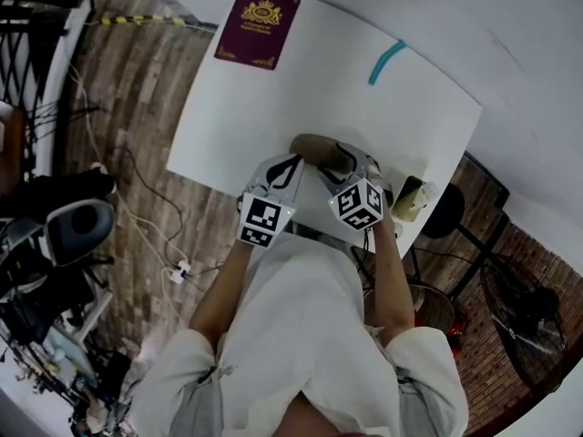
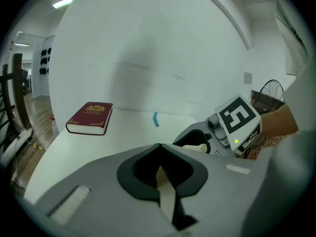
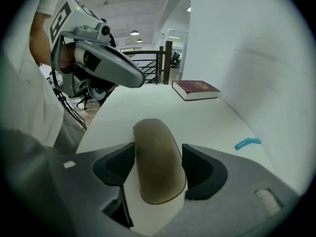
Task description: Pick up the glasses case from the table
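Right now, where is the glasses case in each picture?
Head view: glasses case in the middle, at the near edge of the table.
Left gripper view: too hidden to tell.
Right gripper view: bottom middle, big.
Shared landmark: red book, in all three.

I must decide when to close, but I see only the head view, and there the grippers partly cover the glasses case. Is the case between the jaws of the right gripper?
Observer: Yes. In the right gripper view the glasses case lies on the table, between the parted jaws of the right gripper.
Operator: Does it squeeze the case?
Observer: The jaws stand close at its sides; I see no squeeze.
Operator: And the left gripper?
Observer: The left gripper is shut, with nothing between its jaws.
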{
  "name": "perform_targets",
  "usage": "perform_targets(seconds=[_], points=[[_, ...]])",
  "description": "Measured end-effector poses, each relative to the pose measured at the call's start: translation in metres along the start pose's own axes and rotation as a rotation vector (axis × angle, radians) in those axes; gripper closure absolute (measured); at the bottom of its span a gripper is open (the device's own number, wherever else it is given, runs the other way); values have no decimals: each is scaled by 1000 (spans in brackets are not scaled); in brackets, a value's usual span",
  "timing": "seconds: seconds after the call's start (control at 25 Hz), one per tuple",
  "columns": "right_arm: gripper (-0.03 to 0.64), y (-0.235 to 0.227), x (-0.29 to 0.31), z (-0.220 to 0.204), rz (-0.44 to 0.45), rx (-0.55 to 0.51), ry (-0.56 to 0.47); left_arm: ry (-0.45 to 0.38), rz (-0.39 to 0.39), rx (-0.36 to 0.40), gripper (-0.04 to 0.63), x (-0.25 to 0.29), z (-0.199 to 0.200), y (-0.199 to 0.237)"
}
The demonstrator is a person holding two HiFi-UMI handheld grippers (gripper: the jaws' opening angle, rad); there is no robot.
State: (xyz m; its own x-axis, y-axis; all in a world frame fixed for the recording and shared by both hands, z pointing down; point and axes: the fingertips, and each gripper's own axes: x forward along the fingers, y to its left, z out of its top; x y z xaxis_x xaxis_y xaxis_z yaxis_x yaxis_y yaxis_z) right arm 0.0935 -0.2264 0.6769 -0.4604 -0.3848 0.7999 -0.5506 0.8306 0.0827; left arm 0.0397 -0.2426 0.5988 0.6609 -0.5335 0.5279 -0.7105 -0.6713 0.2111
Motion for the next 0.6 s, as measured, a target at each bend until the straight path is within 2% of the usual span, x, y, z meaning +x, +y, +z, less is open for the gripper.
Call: perform_targets(seconds=[0.6], points=[[242, 3, 28, -15, 76, -61, 72, 22, 3, -7, 578, 6, -1, 8]])
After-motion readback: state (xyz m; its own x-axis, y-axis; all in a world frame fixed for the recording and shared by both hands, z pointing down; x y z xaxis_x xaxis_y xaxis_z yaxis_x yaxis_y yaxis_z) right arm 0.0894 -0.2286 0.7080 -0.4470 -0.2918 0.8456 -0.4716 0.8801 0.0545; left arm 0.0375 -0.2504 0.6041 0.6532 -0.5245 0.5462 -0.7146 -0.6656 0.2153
